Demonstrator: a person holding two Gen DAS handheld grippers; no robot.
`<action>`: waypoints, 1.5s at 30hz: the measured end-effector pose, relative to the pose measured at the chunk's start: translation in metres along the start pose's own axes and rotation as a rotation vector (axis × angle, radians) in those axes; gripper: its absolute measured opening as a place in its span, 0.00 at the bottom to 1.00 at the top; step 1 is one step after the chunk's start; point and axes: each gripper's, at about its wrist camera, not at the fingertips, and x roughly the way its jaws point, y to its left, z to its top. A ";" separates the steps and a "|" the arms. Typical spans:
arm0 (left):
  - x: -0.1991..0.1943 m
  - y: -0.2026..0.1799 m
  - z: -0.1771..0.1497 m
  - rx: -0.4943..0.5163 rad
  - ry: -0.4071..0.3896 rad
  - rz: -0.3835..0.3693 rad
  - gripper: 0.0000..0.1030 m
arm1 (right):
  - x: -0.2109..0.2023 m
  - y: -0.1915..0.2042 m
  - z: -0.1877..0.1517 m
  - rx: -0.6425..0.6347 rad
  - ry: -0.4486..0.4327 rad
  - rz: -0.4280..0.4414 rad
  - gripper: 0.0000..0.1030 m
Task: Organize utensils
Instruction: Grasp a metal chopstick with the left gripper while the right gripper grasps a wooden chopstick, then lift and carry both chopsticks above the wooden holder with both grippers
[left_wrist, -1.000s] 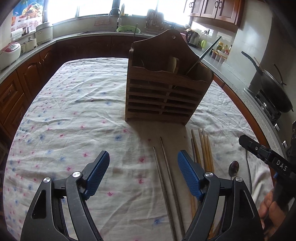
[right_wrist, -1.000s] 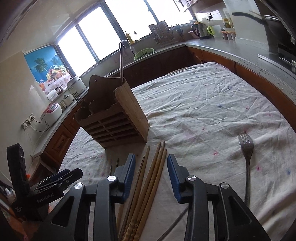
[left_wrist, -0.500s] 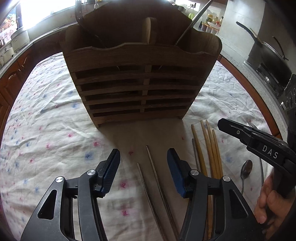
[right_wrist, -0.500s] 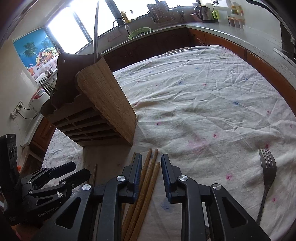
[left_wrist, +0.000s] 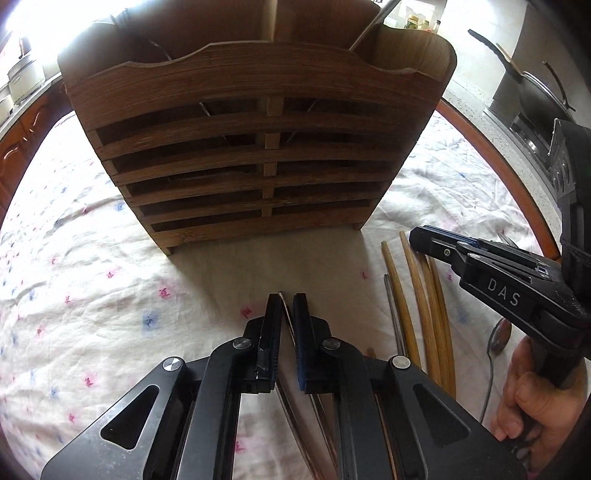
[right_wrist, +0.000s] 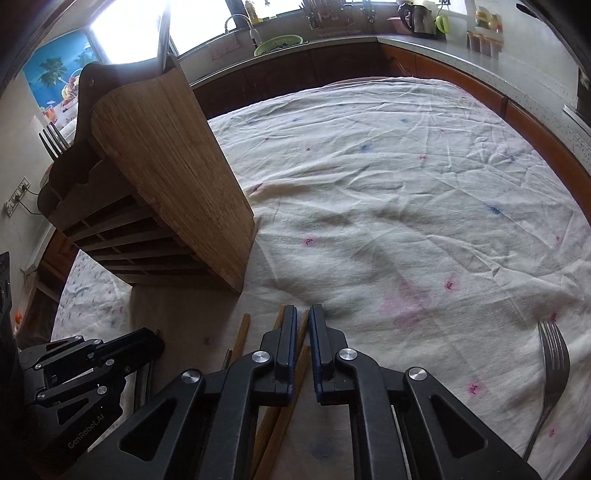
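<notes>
Utensils are lying loose on a white floral tablecloth (right_wrist: 406, 177) in front of a slatted brown wooden cutlery holder (left_wrist: 255, 140), which is now filling far more of the left wrist view than a second ago, both tools having come down close to it. The left gripper (left_wrist: 287, 308), gaping wide a second ago, has just been closing and is now pinching a thin steel chopstick (left_wrist: 285, 314) near its tip between narrow jaws. The right gripper (right_wrist: 303, 321) has likewise been closing and is now clamping one pale wooden chopstick (right_wrist: 302, 332) from the bundle beside the holder's foot.

Inside the holder, a fork (right_wrist: 53, 138) is standing tines-up in the left compartment, while a slim metal handle (left_wrist: 373, 24) is leaning out of the right compartment. What else is sitting inside cannot be made out.

To the right of the holder, more wooden chopsticks (left_wrist: 417, 291) and a second steel chopstick (left_wrist: 393, 314) are resting on the cloth, with a metal spoon (left_wrist: 498, 338) just beyond them and a loose steel fork (right_wrist: 550, 358) lying well apart at the far right.

Both grippers are pointing steeply down at the table, side by side; a bare hand (left_wrist: 532, 391) is gripping the right tool's handle.
</notes>
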 end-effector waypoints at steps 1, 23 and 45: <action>-0.001 0.000 0.000 -0.006 -0.002 -0.006 0.05 | -0.001 -0.001 0.000 0.008 -0.001 0.012 0.06; -0.158 0.035 -0.037 -0.108 -0.294 -0.127 0.03 | -0.139 0.021 -0.011 0.023 -0.254 0.192 0.04; -0.243 0.048 -0.079 -0.156 -0.469 -0.132 0.03 | -0.222 0.042 -0.037 -0.038 -0.405 0.242 0.03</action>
